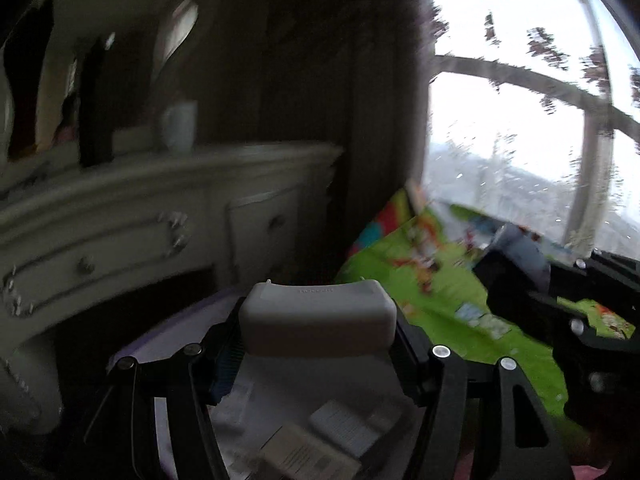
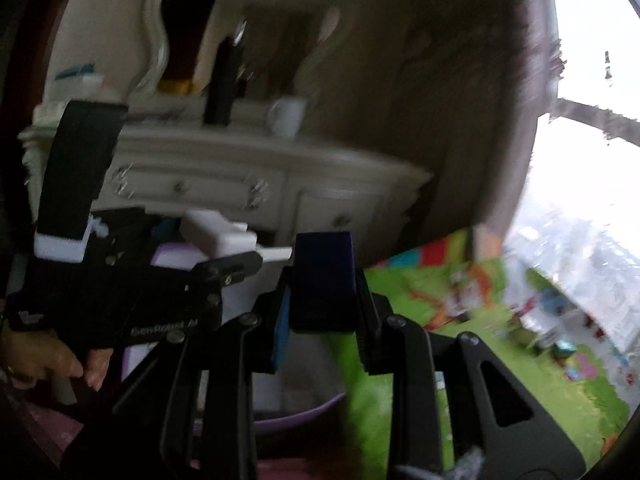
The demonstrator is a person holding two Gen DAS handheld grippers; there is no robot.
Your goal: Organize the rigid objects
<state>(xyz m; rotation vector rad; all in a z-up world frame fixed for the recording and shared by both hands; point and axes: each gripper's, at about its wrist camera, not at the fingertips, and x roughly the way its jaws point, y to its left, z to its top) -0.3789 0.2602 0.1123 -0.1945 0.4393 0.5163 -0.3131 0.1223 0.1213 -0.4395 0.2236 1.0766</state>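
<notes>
Indoors, left tongs (image 1: 318, 354) grip a white case (image 1: 318, 320), right tongs (image 2: 320, 320) a dark box (image 2: 322, 280), near a white dresser (image 1: 120, 208).

White block (image 1: 318, 320), dark navy block (image 2: 322, 280), lilac bin (image 2: 296, 414); at three o'clock a lime-green mat (image 1: 440, 300) with orange-red cartoon print.

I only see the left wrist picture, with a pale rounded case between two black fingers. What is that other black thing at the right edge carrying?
Observer: The right gripper is shut on a dark blue block.
Operator: Who moves the pale case?
Observer: A hand grips the left gripper's handle.
Operator: Anything left of that dresser mug?
Observer: Yes, on the white dresser, left of the mug, stands a tall black object.
</notes>
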